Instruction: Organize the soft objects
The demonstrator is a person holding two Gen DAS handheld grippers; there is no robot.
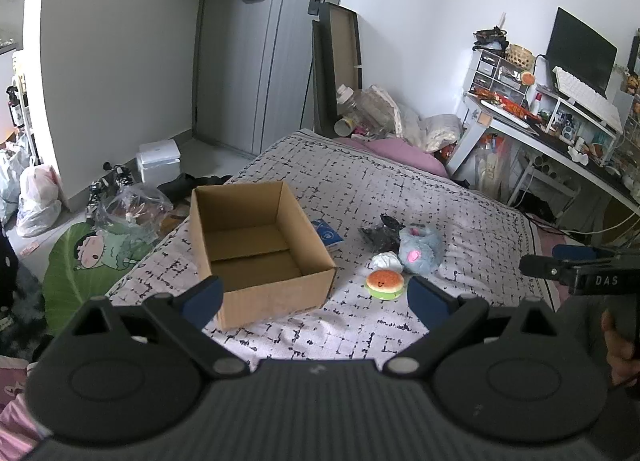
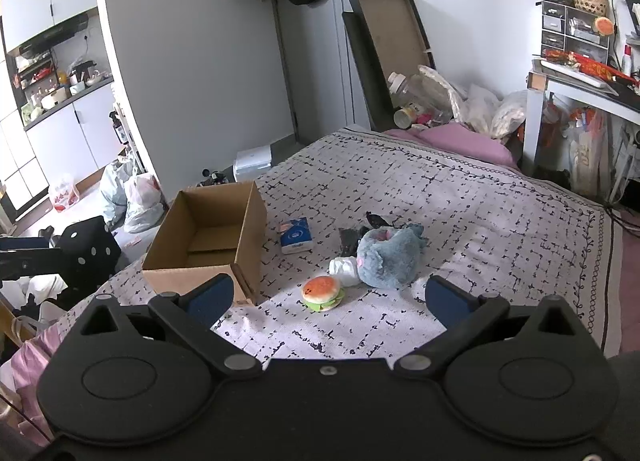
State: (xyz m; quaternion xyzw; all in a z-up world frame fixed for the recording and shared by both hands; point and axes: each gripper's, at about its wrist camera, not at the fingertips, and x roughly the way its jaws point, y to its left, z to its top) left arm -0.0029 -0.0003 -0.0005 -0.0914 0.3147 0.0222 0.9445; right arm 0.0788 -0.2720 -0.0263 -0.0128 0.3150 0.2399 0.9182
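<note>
Two grippers, both spread wide with nothing between the jaws. From my left wrist camera, the left gripper hangs over the near edge of the bed; its left finger covers the near corner of the open cardboard box, which looks empty; right of the box sit a burger plush, a white bundle I cannot identify, a grey plush and something dark and crumpled half hidden behind it; a blue packet is partly blocked by the box wall; the right gripper's side juts in at the frame edge, mostly cut off. From my right wrist camera, the right gripper frames the burger plush, apart from it; the grey plush hides most of the dark item; the blue packet lies just beside the box.
</note>
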